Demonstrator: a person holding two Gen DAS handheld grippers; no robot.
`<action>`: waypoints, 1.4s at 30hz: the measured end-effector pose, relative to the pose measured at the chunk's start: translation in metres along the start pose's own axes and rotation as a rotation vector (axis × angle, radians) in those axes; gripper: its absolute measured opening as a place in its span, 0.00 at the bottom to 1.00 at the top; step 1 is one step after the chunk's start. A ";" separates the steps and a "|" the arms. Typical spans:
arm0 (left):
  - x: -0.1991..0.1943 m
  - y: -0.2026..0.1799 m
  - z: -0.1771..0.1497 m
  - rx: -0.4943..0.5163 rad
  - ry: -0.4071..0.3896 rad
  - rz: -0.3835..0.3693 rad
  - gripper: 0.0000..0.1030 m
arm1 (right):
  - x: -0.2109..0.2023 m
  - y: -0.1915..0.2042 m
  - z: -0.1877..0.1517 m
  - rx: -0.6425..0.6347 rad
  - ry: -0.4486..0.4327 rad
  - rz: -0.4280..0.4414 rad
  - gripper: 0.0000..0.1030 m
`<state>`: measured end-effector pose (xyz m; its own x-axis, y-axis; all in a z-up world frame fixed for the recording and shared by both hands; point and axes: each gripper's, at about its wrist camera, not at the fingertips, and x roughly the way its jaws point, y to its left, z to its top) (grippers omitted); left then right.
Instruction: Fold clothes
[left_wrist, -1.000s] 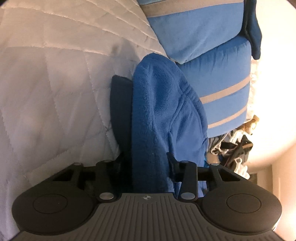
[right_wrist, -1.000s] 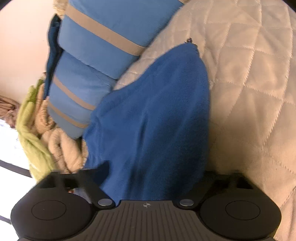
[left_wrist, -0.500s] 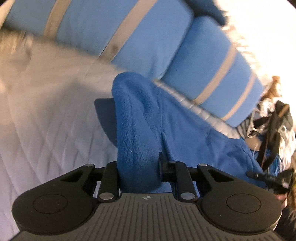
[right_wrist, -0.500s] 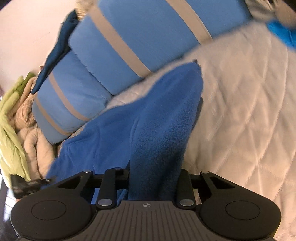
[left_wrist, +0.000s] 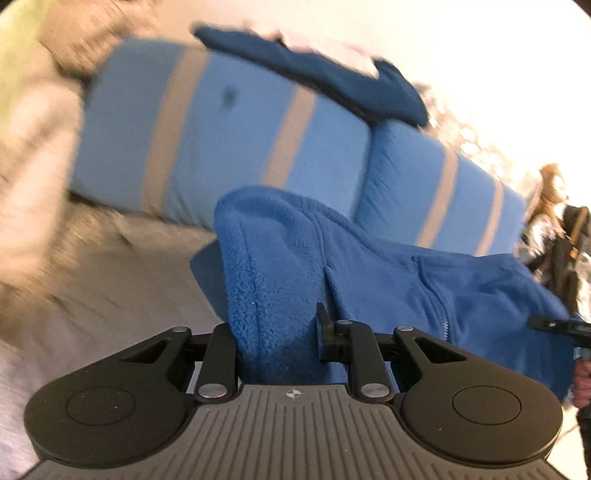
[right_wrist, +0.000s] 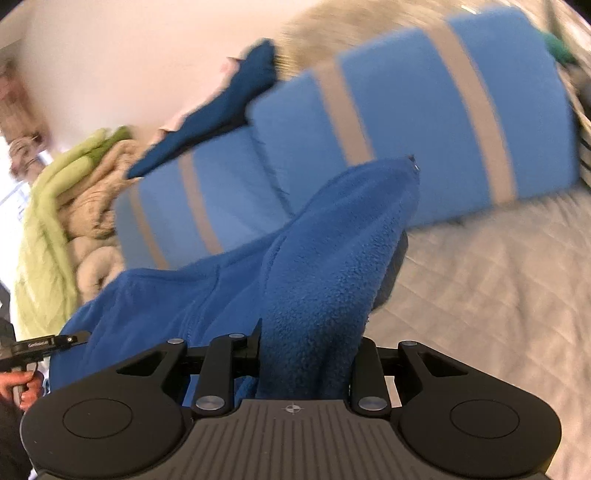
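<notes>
Both jaws clamped on fleece: our left gripper and right gripper lift it above quilt.

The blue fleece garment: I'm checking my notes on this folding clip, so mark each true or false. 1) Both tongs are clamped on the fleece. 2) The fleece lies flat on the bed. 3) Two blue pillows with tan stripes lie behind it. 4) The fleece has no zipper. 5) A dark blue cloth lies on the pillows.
1) True: the left tongs and right tongs each pinch the blue fleece garment.
2) False: it hangs bunched between the tongs above the quilted bed cover.
3) True: striped blue pillows.
4) False: a zipper runs down it.
5) True: dark blue cloth.
</notes>
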<state>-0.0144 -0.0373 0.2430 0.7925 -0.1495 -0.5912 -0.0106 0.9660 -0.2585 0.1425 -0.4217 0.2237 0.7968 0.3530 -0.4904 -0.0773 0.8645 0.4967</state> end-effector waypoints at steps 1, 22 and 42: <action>-0.013 0.007 0.011 0.003 -0.035 0.030 0.22 | 0.003 0.017 0.007 -0.029 -0.013 0.019 0.27; -0.015 0.031 0.004 0.200 -0.218 0.507 0.84 | 0.031 0.113 0.012 -0.455 -0.158 -0.287 1.00; 0.030 0.018 -0.076 0.094 -0.047 0.355 0.84 | -0.024 -0.033 -0.050 -0.303 -0.098 -0.587 1.00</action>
<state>-0.0374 -0.0403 0.1627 0.7768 0.2058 -0.5952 -0.2356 0.9714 0.0285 0.0962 -0.4406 0.1835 0.8075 -0.2285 -0.5438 0.2321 0.9706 -0.0632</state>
